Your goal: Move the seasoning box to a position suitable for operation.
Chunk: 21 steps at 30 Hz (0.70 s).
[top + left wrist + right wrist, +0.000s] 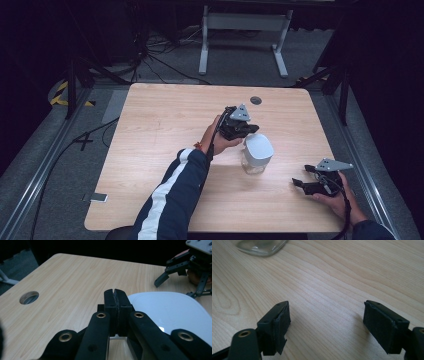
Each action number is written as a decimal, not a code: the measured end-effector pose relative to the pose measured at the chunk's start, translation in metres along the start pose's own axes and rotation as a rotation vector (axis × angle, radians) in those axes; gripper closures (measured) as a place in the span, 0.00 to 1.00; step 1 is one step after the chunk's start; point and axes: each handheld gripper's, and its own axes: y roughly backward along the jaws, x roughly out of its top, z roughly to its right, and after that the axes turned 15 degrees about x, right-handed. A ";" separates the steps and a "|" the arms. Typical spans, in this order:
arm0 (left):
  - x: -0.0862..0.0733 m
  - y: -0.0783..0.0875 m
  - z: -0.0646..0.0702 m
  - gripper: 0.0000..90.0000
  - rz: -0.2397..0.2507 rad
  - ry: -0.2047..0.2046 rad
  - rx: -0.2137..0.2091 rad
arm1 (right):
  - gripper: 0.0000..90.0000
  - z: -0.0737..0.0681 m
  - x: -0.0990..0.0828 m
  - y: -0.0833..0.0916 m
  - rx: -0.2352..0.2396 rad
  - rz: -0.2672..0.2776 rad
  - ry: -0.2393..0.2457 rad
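Note:
A clear glass jar [257, 154] with a white square lid [172, 310] stands upright near the middle of the wooden table [160, 125]. My left gripper [252, 129] hovers at the lid's far-left edge. Its jaws are pressed together just above the lid's rim [115, 293], and nothing shows between them. My right gripper [298, 181] sits low over the table's front right, apart from the jar, with open jaws [325, 322] over bare wood. The jar's glass base [262, 246] shows ahead of them. The right gripper [176, 287] also appears beyond the lid in the left gripper view.
A round cable hole [256, 100] is cut in the table's far edge, also seen as the hole [29, 297] left of my jaws. A white desk frame [245, 30] and cables lie on the floor behind. A small flat object [95, 197] lies by the table's front left corner.

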 end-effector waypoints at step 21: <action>-0.005 0.000 0.003 1.00 -0.005 -0.012 -0.003 | 0.33 -0.001 0.001 0.002 0.007 -0.016 0.006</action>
